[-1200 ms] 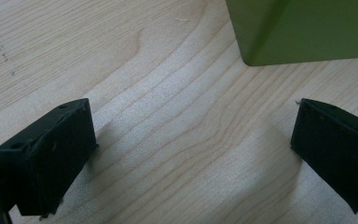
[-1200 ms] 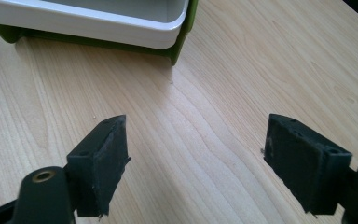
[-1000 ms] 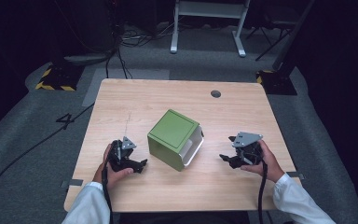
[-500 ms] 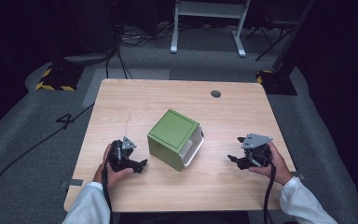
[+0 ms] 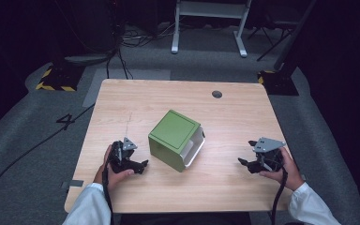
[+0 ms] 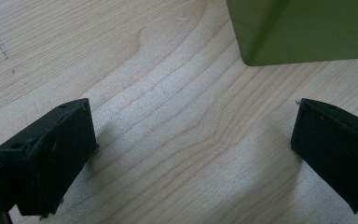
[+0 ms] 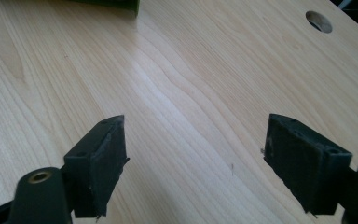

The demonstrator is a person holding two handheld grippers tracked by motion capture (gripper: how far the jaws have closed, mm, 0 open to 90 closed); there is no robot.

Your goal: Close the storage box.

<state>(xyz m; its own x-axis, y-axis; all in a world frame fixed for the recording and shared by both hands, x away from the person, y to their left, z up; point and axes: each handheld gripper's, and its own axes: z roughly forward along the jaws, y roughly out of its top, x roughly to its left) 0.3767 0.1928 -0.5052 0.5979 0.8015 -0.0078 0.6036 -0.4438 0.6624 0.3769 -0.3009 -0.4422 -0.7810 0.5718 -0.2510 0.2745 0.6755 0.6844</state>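
Note:
A green box (image 5: 174, 137) with a white open side stands in the middle of the wooden table (image 5: 178, 101); its lower corner (image 6: 303, 32) fills the top right of the left gripper view. My left gripper (image 5: 140, 166) rests low on the table just left of the box, open, with only bare wood between its fingers (image 6: 51, 156). My right gripper (image 5: 244, 162) sits near the table's right front, well apart from the box, open over bare wood; its fingers (image 7: 100, 163) stand wide. A sliver of the box (image 7: 109, 3) shows at the top of the right gripper view.
A round cable hole (image 5: 217, 94) sits near the table's far right edge, also the hole (image 7: 319, 21) in the right gripper view. Grey carpet, cables and a white stand base (image 5: 208, 28) lie beyond the table.
My right gripper has drifted a little to the right and toward the front edge. The left gripper and the box have stayed put.

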